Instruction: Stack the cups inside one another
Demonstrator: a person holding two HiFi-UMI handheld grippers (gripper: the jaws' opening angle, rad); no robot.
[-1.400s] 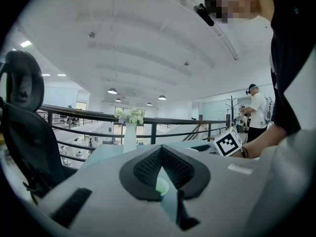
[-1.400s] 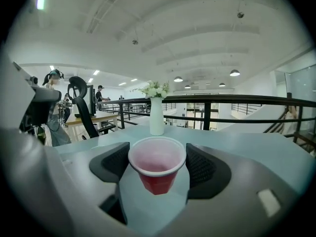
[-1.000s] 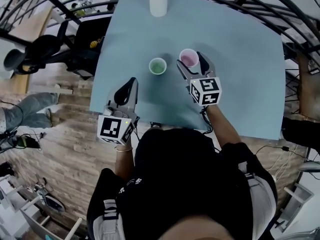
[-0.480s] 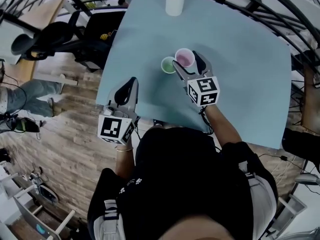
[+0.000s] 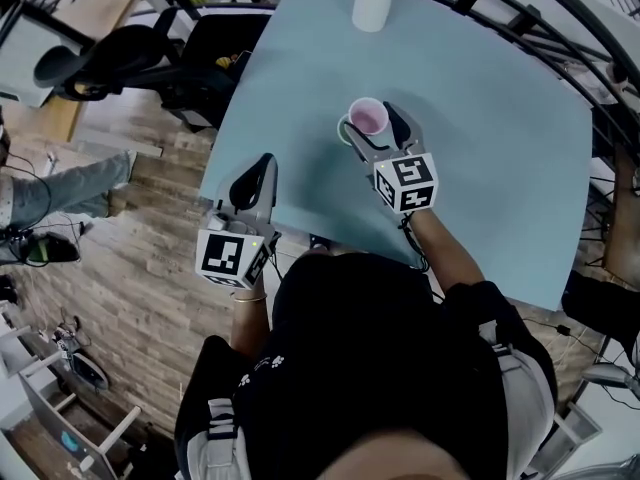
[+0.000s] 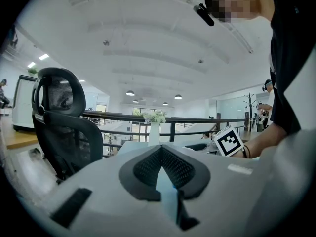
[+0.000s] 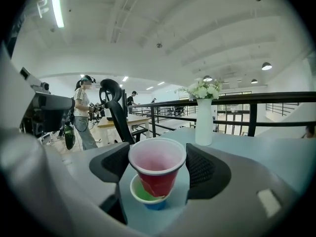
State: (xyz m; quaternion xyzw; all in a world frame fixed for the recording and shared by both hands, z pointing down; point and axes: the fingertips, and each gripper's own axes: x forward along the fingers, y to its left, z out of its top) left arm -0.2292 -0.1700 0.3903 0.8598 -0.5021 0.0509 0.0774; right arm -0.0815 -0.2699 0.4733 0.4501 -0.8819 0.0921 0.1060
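Note:
A red cup (image 5: 367, 118) with a pale pink inside is held by its sides in my right gripper (image 5: 375, 130), which is shut on it. It hangs just over a cup that is green inside and blue outside (image 5: 345, 132), standing on the light blue table (image 5: 480, 138) and mostly hidden in the head view. In the right gripper view the red cup (image 7: 157, 168) tilts slightly, its base dipping into the green cup's (image 7: 141, 195) mouth. My left gripper (image 5: 253, 182) rests shut and empty at the table's near left edge.
A white vase (image 5: 372, 3) with flowers stands at the table's far edge, by a black railing (image 5: 520, 8). A black office chair (image 5: 110, 58) is off the table's left. The vase (image 7: 203, 122), the chair (image 7: 114, 110) and a standing person (image 7: 84, 113) show in the right gripper view.
My right gripper has carried the red cup leftward, from beside the green cup to directly over it. The left gripper has stayed put.

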